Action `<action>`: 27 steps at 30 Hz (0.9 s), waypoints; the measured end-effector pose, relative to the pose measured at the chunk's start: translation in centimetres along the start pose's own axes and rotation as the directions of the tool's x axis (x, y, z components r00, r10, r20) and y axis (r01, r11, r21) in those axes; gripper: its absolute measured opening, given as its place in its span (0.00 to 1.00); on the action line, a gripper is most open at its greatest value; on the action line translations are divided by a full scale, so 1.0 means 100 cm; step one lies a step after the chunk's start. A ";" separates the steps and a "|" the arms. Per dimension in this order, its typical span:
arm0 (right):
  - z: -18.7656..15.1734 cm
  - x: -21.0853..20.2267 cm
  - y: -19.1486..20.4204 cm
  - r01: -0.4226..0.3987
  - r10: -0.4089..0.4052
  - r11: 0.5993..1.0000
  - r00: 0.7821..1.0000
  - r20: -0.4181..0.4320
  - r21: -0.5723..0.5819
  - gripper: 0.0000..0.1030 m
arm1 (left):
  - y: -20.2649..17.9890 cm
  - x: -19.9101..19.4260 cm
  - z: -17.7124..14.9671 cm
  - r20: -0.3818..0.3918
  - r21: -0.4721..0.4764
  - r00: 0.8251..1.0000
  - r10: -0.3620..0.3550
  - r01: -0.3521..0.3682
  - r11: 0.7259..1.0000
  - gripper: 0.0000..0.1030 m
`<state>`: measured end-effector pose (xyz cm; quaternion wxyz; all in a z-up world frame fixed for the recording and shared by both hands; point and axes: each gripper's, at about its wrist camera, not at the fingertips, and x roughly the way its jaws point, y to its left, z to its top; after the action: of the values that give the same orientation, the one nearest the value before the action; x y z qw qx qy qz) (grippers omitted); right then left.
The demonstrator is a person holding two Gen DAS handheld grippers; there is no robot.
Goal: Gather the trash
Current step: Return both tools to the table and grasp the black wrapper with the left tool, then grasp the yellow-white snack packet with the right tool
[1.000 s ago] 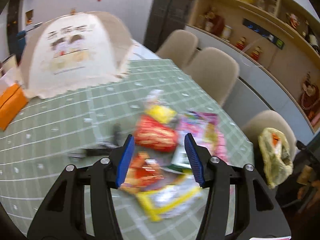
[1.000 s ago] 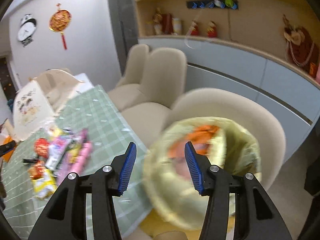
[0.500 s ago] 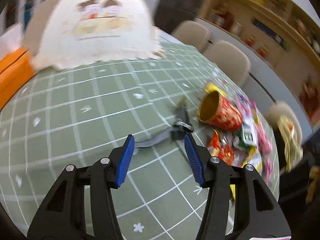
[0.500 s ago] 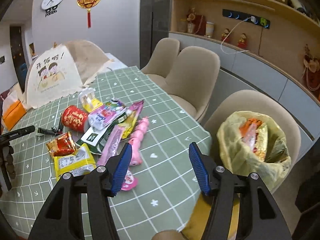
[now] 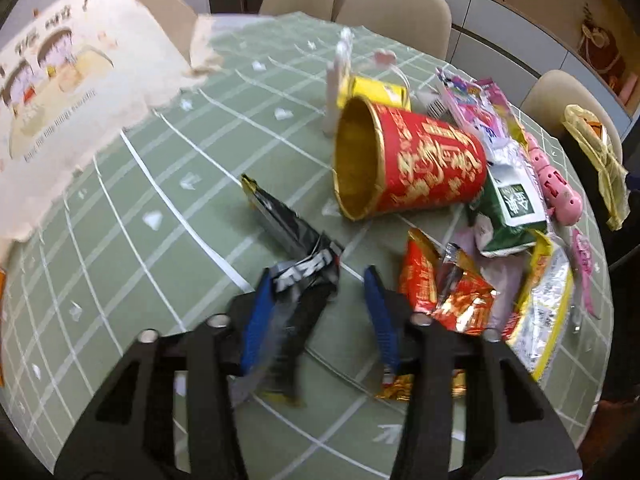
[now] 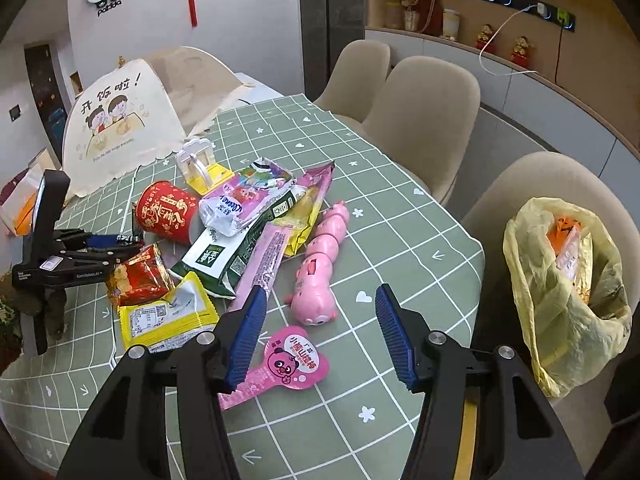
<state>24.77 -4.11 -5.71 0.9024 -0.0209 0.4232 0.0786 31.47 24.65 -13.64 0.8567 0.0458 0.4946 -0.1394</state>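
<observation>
Left gripper (image 5: 316,316) is low over the green checked tablecloth (image 5: 132,248), its blue-padded jaws having just been closing around a black and silver foil wrapper (image 5: 298,258). That wrapper lies between the pads against the left one, but a gap shows on the right side, so the jaws are not yet clenched on it. From the right wrist view the same left gripper (image 6: 120,246) reaches in from the left edge of the litter pile.

Right gripper (image 6: 320,336) hangs above the near table edge with its jaws spread wide and nothing held; a pink heart-shaped snack wrapper (image 6: 294,360) lies on the cloth below the left pad.

Trash is heaped mid-table: a red and gold paper cup (image 5: 412,160) on its side, a red crinkled foil packet (image 5: 444,288), a yellow sachet (image 6: 166,320), a green and white pouch (image 6: 216,260) and a pink segmented plastic pig toy (image 6: 320,268). Well apart, off the table's right end, a yellow plastic bag (image 6: 560,304) sits on a beige chair (image 6: 536,188), already holding some wrappers
</observation>
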 end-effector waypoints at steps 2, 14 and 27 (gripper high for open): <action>-0.001 0.002 -0.002 -0.002 0.002 1.000 1.000 -0.010 -0.002 0.52 | -0.004 -0.004 -0.005 -0.003 -0.017 1.000 0.001 -0.001 1.000 0.27; -0.008 0.023 0.038 -0.149 0.143 0.986 0.987 -0.079 -0.070 0.52 | 0.016 -0.067 -0.037 0.081 -0.330 0.991 -0.102 0.124 0.936 0.20; -0.043 0.049 0.135 -0.207 0.117 0.861 0.970 -0.215 -0.465 0.52 | 0.025 -0.081 -0.051 0.091 -0.419 0.995 -0.048 0.082 0.904 0.21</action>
<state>22.47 9.33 -11.82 0.8167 -0.2168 0.4698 0.2556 24.08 29.75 -9.41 0.8600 -0.1625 0.4801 -0.0594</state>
